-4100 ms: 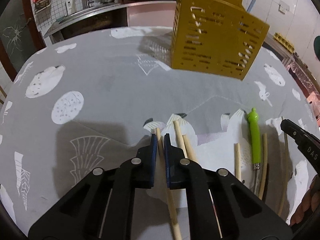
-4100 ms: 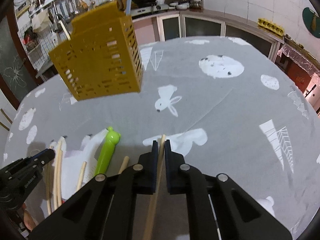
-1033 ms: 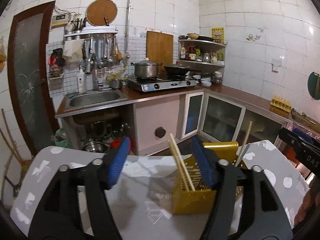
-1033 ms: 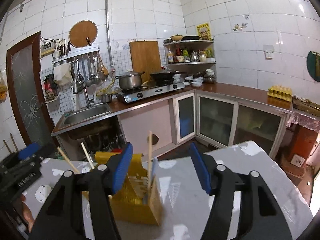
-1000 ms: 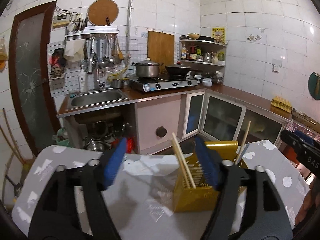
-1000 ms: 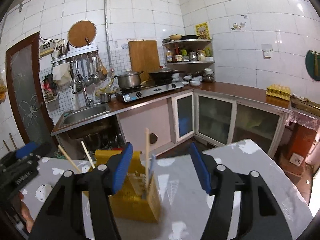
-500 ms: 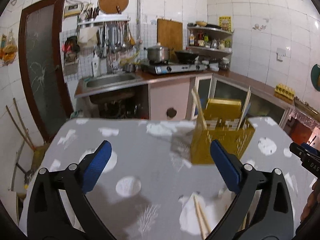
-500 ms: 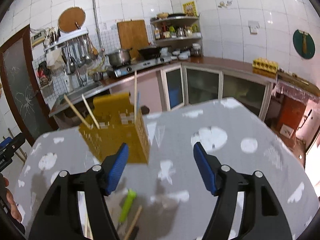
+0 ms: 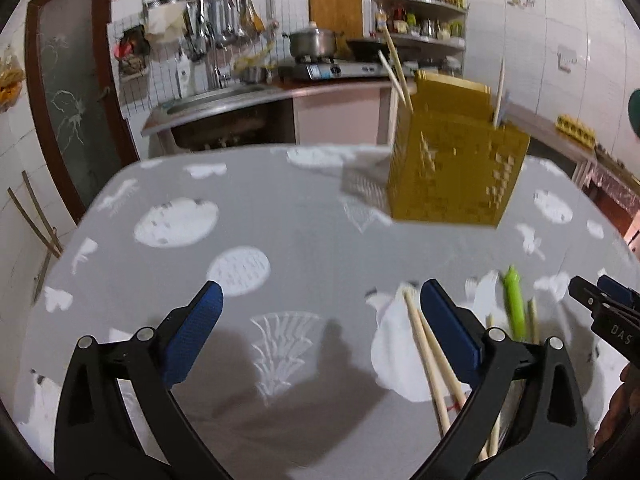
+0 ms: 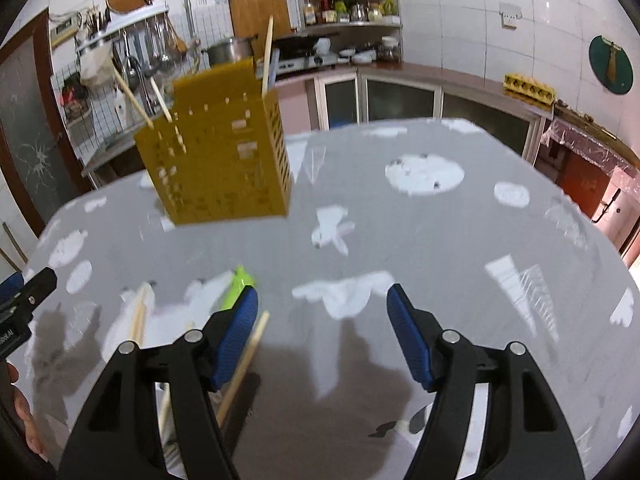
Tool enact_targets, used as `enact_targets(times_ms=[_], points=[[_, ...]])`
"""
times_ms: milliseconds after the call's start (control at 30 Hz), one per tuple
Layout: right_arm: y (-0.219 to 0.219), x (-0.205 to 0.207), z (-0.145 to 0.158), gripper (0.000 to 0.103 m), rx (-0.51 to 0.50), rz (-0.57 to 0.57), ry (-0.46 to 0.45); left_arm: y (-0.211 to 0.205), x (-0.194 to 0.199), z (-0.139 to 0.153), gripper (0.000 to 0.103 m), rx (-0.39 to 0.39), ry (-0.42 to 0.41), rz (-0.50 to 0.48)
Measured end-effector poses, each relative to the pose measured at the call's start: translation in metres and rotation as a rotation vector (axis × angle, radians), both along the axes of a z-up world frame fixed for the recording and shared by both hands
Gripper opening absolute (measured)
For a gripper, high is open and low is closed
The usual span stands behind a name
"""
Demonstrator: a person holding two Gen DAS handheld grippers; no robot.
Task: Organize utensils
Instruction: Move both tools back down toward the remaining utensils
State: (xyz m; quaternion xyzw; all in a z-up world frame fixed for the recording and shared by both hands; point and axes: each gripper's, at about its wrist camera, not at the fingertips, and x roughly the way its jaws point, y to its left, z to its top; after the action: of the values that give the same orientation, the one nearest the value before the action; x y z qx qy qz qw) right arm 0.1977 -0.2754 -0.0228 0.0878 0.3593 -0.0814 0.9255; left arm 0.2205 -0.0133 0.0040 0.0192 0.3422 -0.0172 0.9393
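Note:
A yellow perforated utensil holder (image 9: 456, 168) stands at the far side of the table with three chopsticks sticking out; it also shows in the right wrist view (image 10: 216, 156). My left gripper (image 9: 320, 320) is open and empty above the cloth, with two loose chopsticks (image 9: 428, 352) beside its right finger. A green-handled utensil (image 9: 514, 304) lies to the right of them. My right gripper (image 10: 322, 328) is open and empty, and a chopstick (image 10: 246, 364) and the green utensil (image 10: 238, 286) lie by its left finger.
The table has a grey cloth with white prints (image 10: 420, 240). A kitchen counter with a sink (image 9: 216, 100) and a stove stands behind it. The other gripper shows at the right edge of the left wrist view (image 9: 604, 312).
Both grippers have tipped downward toward the table and come closer to the loose utensils. Both stayed open. A second ago they stood high beside the holder, with chopsticks in it.

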Motion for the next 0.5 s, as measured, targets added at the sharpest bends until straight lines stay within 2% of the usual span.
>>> enact_targets(times_ms=[167,333,467,500], points=[[0.004,0.008,-0.013,0.066,-0.009,-0.006,0.029,-0.005,0.012,-0.024,0.096,-0.024,0.072,0.004],[0.013,0.02,-0.017,0.065,-0.019,0.003,0.065,-0.009,0.024,-0.035,0.096,-0.044,0.119,0.012],[0.021,0.032,-0.022,0.047,0.001,0.019,0.11,-0.011,0.027,-0.039,0.096,-0.051,0.124,0.014],[0.022,0.034,-0.024,0.045,0.009,0.022,0.12,-0.011,0.028,-0.039,0.096,-0.049,0.125,0.014]])
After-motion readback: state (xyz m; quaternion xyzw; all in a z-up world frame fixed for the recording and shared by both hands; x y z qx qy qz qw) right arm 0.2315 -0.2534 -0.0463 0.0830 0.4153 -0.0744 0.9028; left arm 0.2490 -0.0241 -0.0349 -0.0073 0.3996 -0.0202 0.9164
